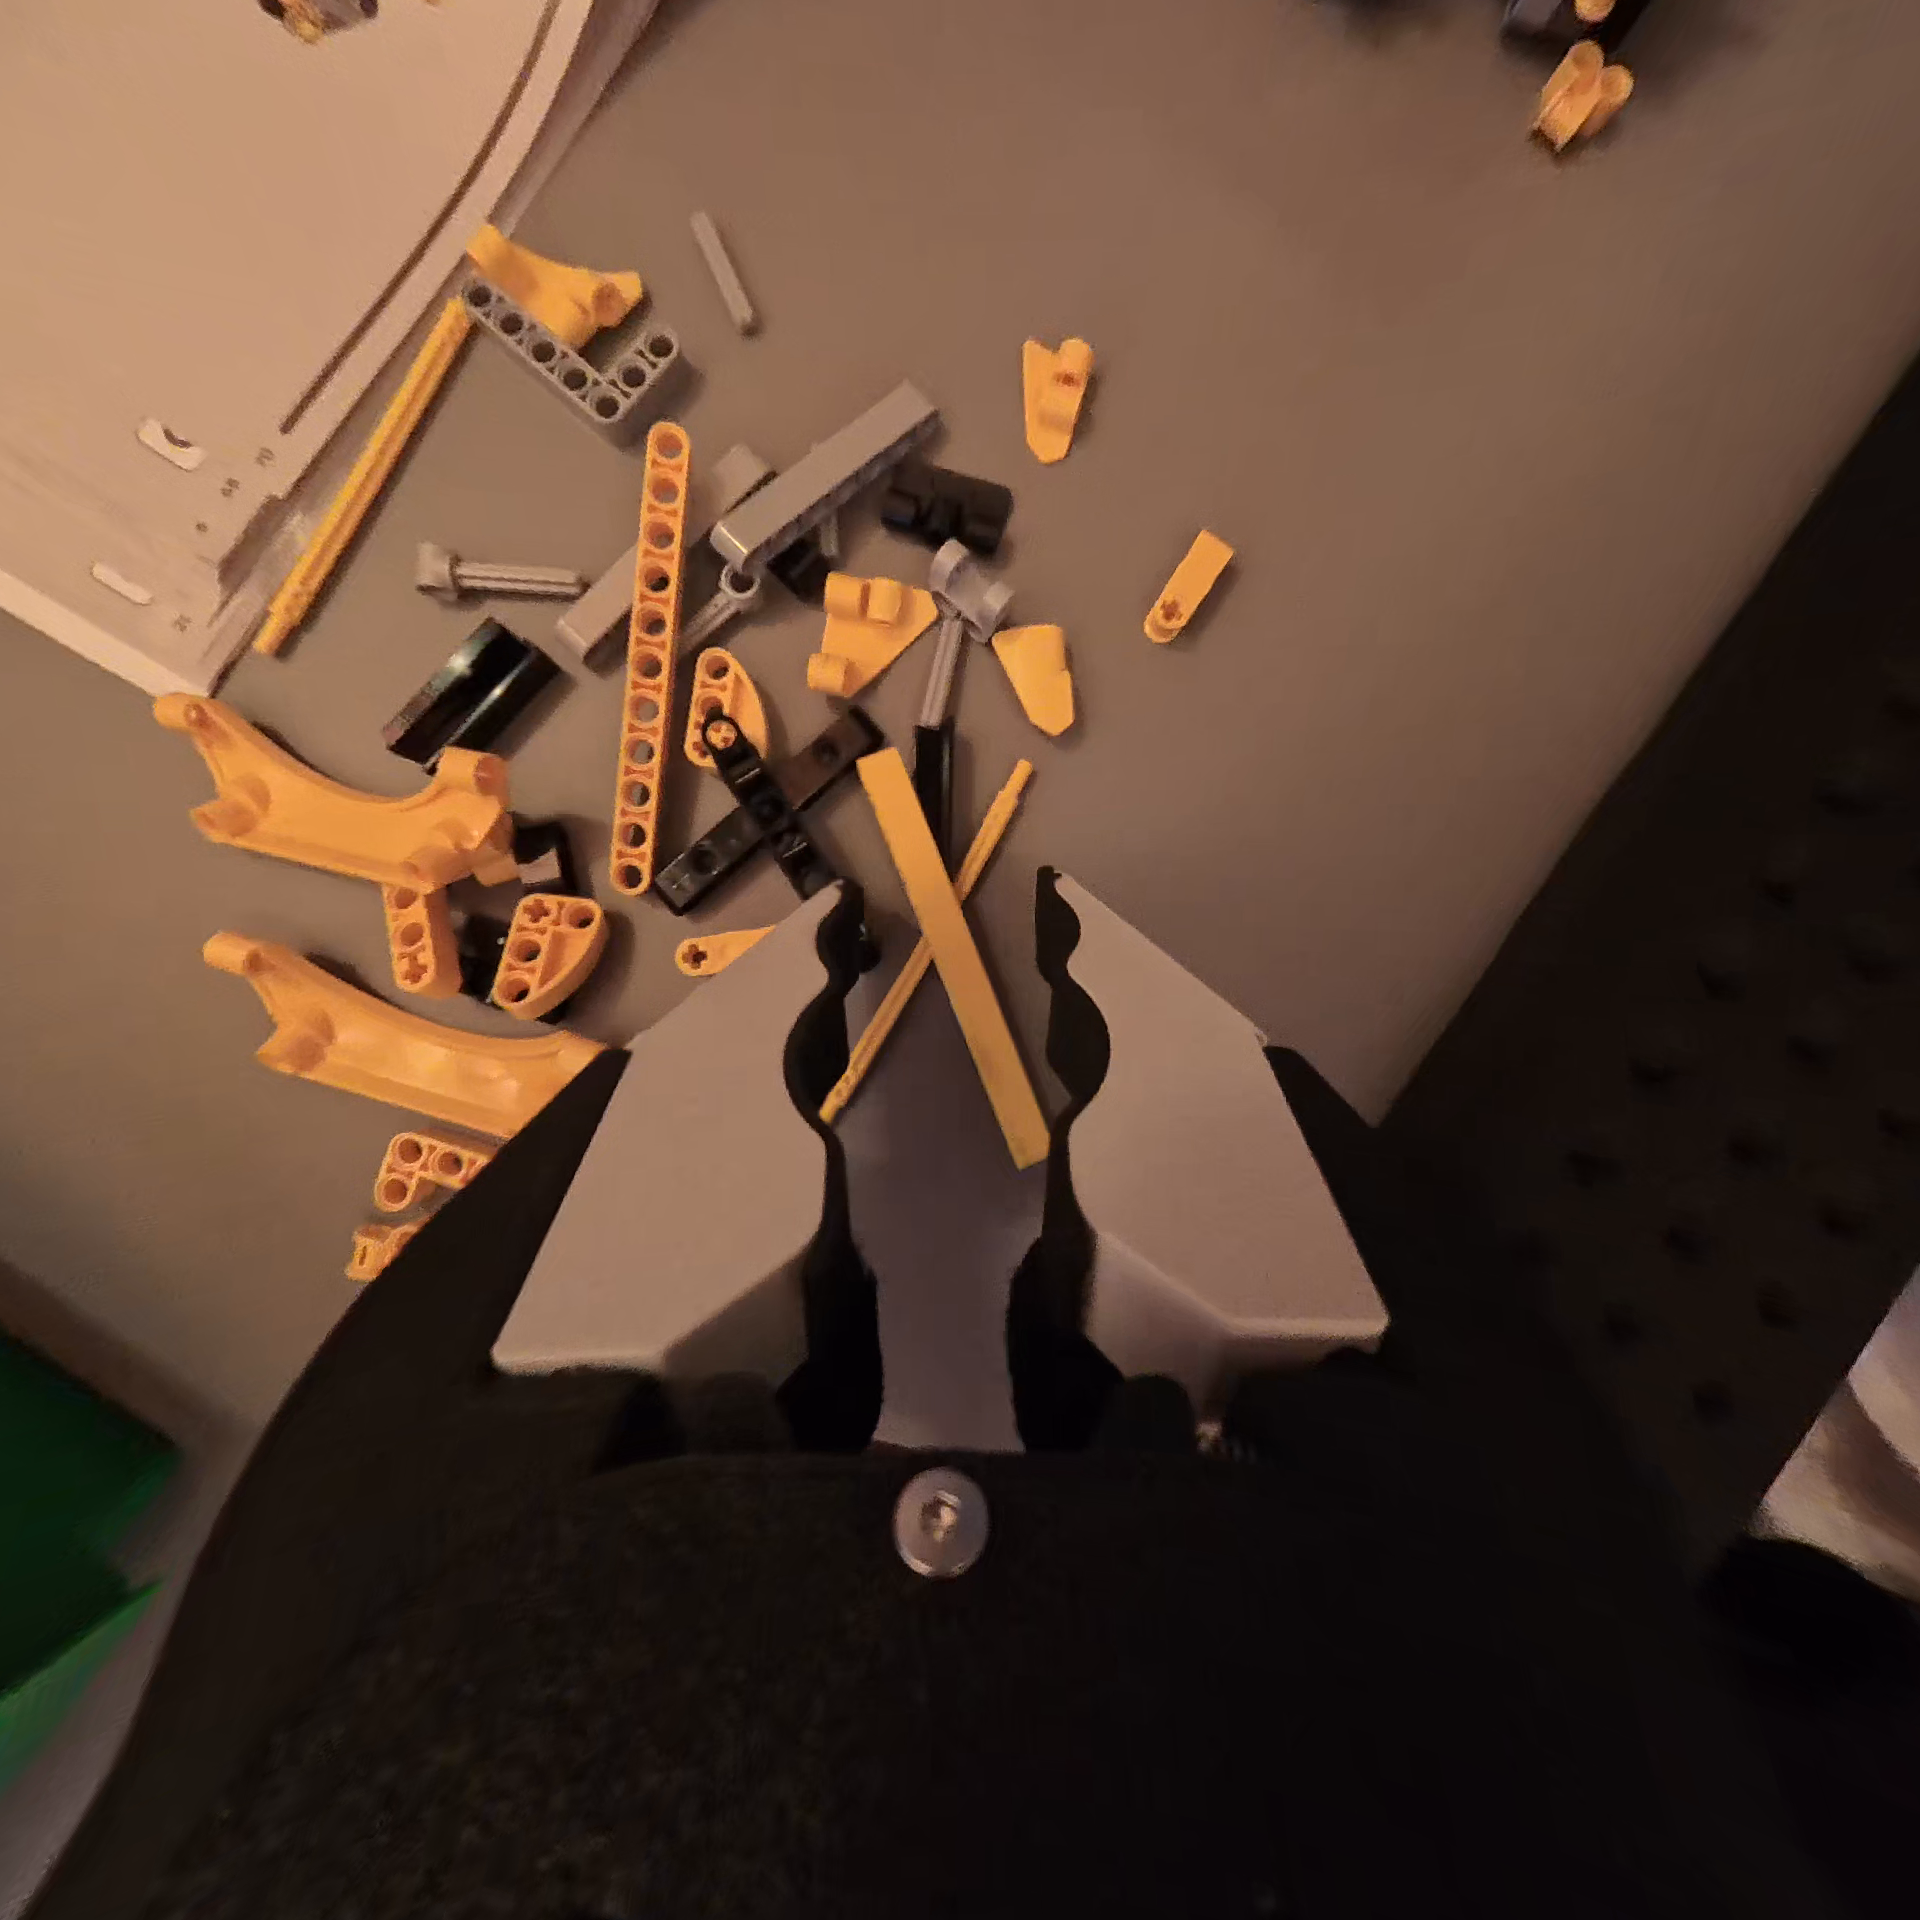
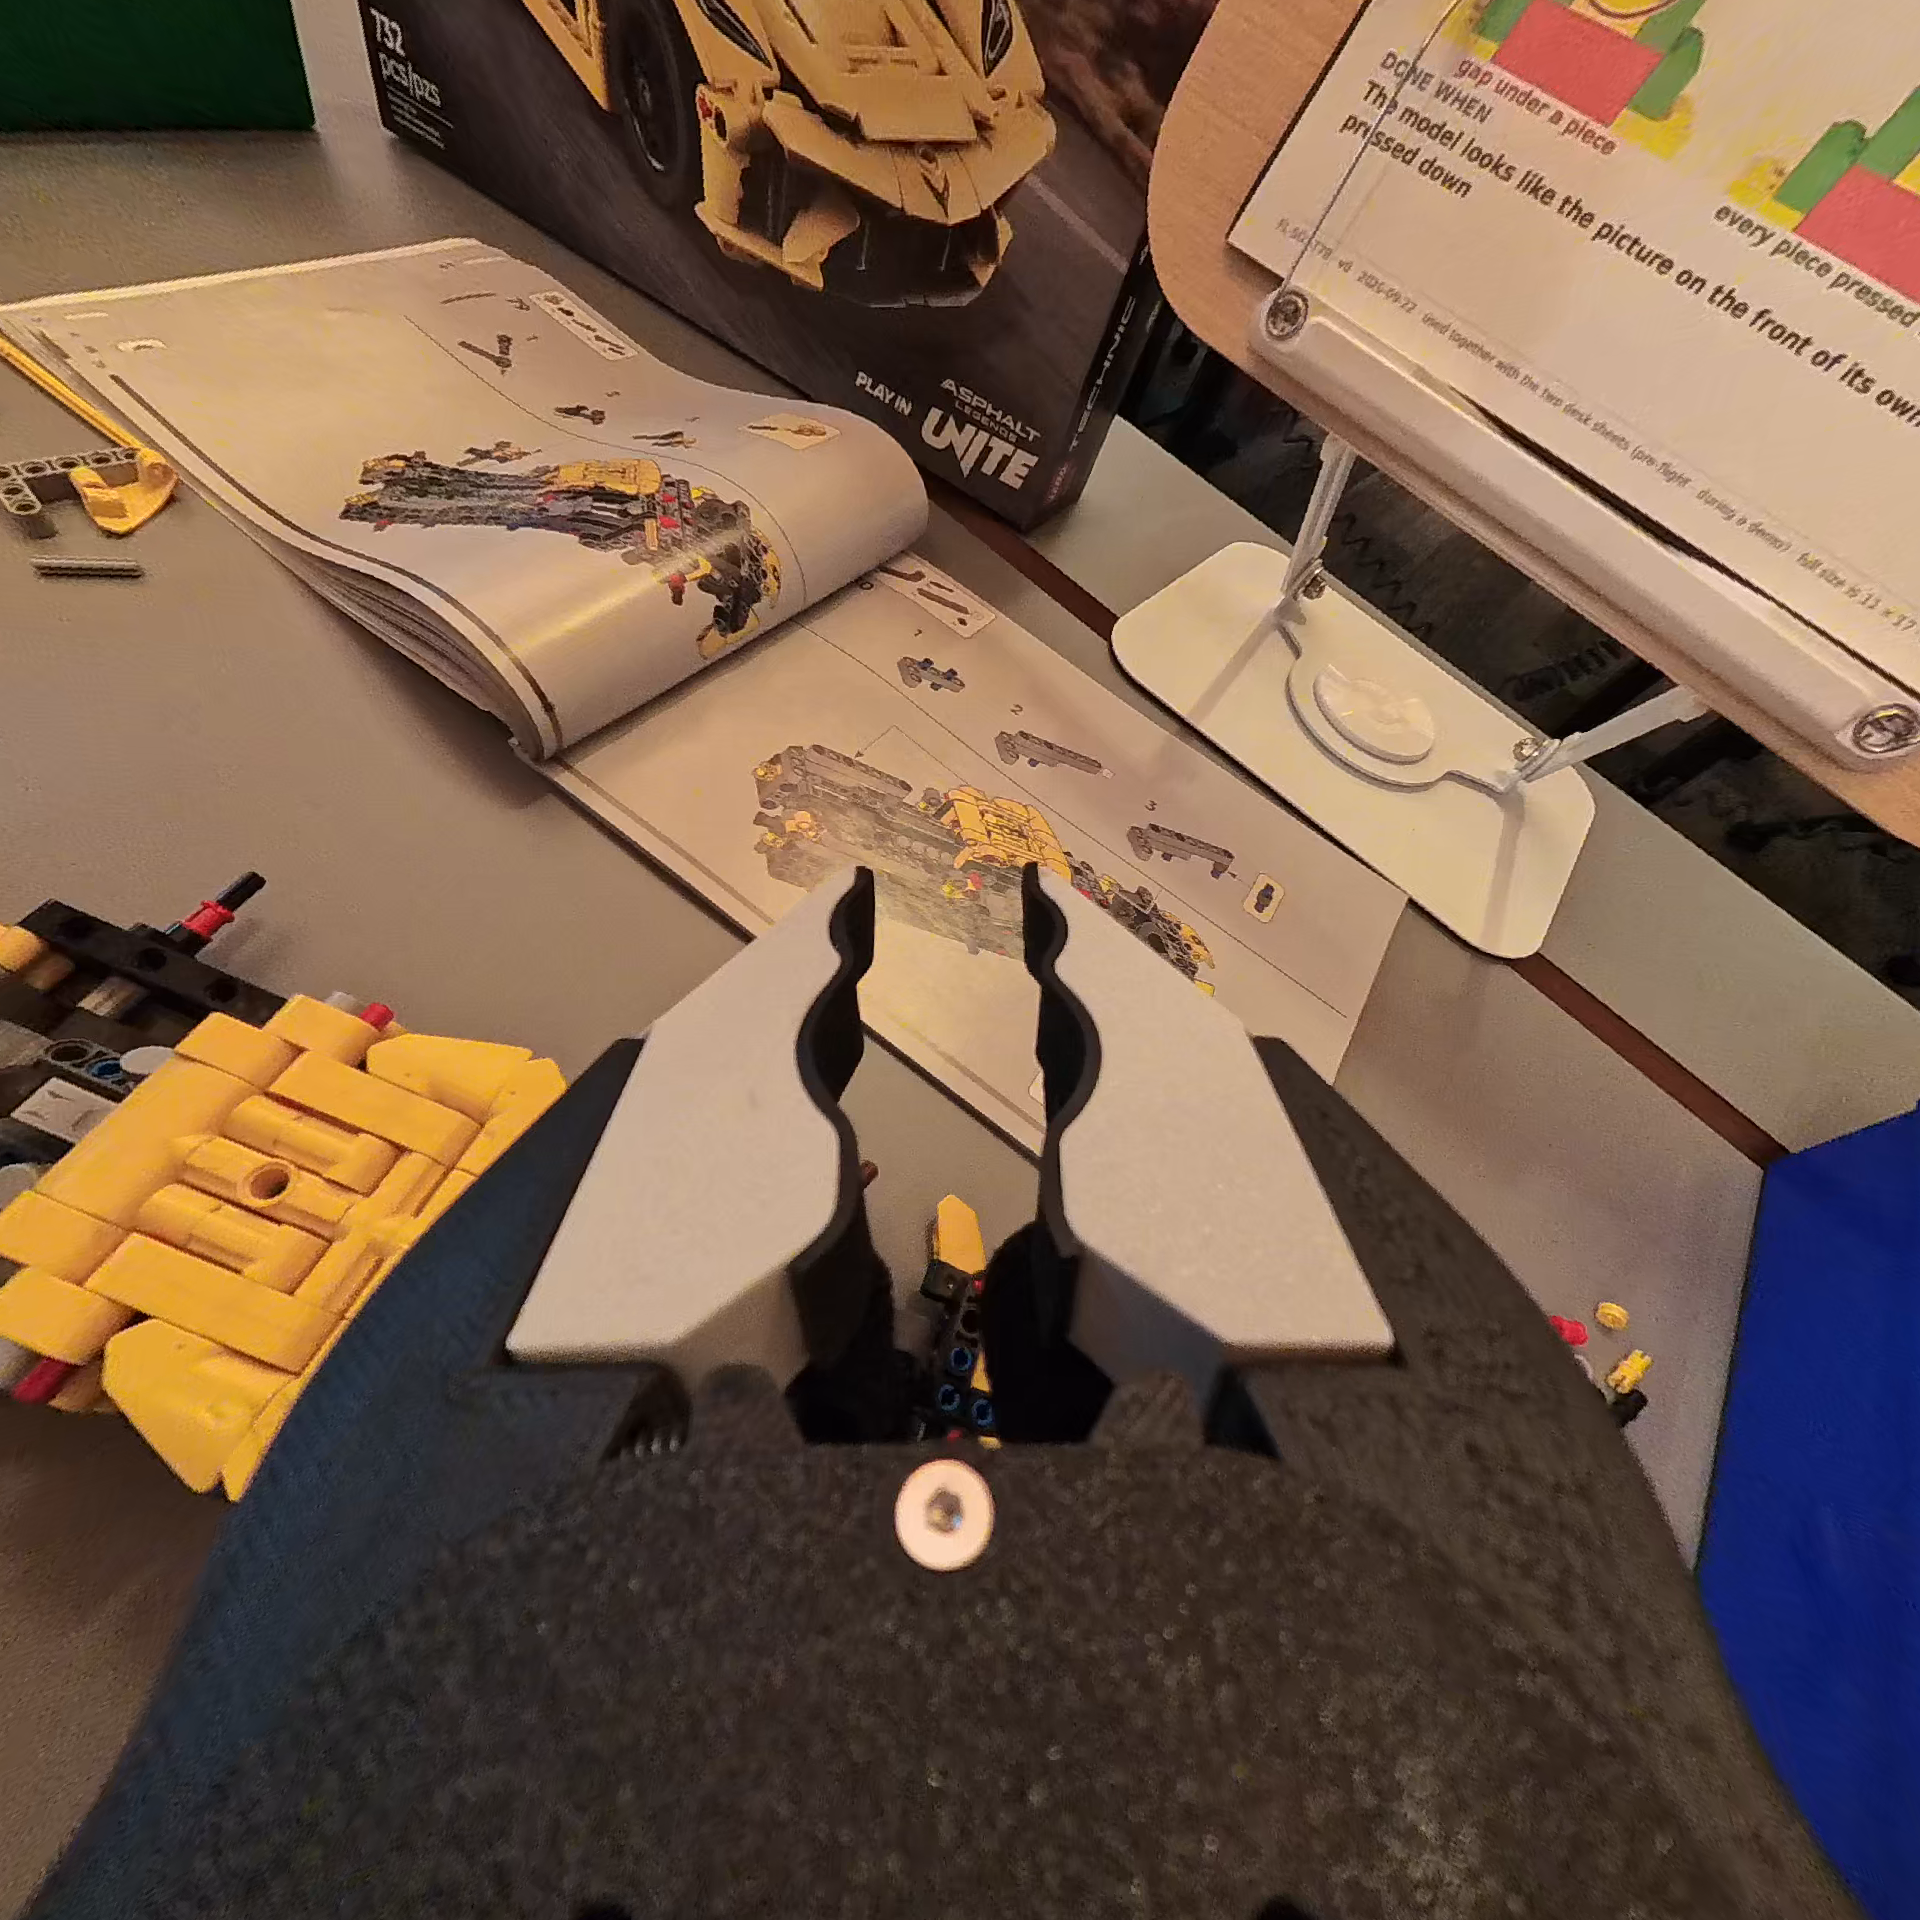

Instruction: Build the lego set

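Note:
In the left wrist view, loose Lego pieces lie scattered on the grey table (image 1: 1351,364): a long yellow holed beam (image 1: 649,665), curved yellow panels (image 1: 343,800), grey beams (image 1: 831,478) and black parts (image 1: 769,810). My left gripper (image 1: 940,894) is open and hovers over a flat yellow strip (image 1: 951,956) crossed by a thin yellow rod (image 1: 914,977); both lie between its fingers. My right gripper (image 2: 945,883) is open over the open instruction booklet (image 2: 582,540). The partly built yellow car model (image 2: 239,1195) sits to its left. A small yellow-and-black assembly (image 2: 961,1278) shows through the gap near the finger bases.
The set's box (image 2: 831,208) stands behind the booklet. A white stand (image 2: 1351,727) carries a board with a printed sheet (image 2: 1610,208) at right. A blue object (image 2: 1818,1455) is at the right edge, with small loose parts (image 2: 1610,1340) beside it. A dark perforated surface (image 1: 1714,1039) borders the table. Some 40 cm of space lies between my two pairs of fingers.

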A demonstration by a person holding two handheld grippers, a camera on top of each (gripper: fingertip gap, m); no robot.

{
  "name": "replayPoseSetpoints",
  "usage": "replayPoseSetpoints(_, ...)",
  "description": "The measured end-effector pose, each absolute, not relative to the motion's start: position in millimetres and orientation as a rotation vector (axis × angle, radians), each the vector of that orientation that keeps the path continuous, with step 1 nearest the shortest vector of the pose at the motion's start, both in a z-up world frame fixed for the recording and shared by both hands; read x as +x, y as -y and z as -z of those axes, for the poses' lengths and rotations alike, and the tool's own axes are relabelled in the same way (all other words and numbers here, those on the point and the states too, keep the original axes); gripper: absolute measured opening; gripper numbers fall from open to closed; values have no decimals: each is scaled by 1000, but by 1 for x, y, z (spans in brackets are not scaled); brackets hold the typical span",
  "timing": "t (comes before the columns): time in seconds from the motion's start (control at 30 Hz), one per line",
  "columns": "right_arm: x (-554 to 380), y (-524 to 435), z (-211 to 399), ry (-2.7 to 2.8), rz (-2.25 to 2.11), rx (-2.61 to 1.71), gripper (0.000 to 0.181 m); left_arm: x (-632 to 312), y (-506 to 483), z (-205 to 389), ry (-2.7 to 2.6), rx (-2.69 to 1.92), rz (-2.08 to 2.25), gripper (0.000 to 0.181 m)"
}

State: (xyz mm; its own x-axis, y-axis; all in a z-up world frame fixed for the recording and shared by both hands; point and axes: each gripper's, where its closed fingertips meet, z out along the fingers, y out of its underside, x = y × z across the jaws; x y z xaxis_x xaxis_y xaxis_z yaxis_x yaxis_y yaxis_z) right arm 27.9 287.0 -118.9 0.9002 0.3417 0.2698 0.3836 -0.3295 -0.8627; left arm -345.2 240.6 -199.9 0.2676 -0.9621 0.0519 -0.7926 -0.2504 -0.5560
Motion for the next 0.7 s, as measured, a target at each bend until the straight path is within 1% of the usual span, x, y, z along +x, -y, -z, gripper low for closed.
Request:
replayPoseSetpoints(0.03,27,-287,119,533,46,-1942,27,-345,-239,202,-1596,-2128,533,28)
replayPoseSetpoints(0.07,27,-287,120,537,46,-1943,27,-347,-240,204,-1609,-2137,503,14)
replayPoseSetpoints(0.1,26,-287,120,541,46,-1944,27,-349,-241,205,-1618,-2134,477,9)
replayPoseSetpoints(0.3,27,-287,120,559,82,-1937,26,-356,-252,190,-1556,-2093,471,7)
replayPoseSetpoints(0.4,30,-287,118,541,99,-1934,24,-349,-223,177,-1627,-2058,670,8)
replayPoseSetpoints(0.43,32,-288,117,528,102,-1937,23,-348,-211,178,-1679,-2044,705,8)
replayPoseSetpoints(0.57,35,-288,115,490,59,-1939,24,-350,-199,197,-1861,-2007,558,8)
replayPoseSetpoints(0.63,38,-288,113,464,61,-1936,28,-353,-207,199,-1836,-2040,542,8)
replayPoseSetpoints(0.7,39,-288,112,460,63,-1936,28,-353,-215,195,-1778,-2081,617,8)
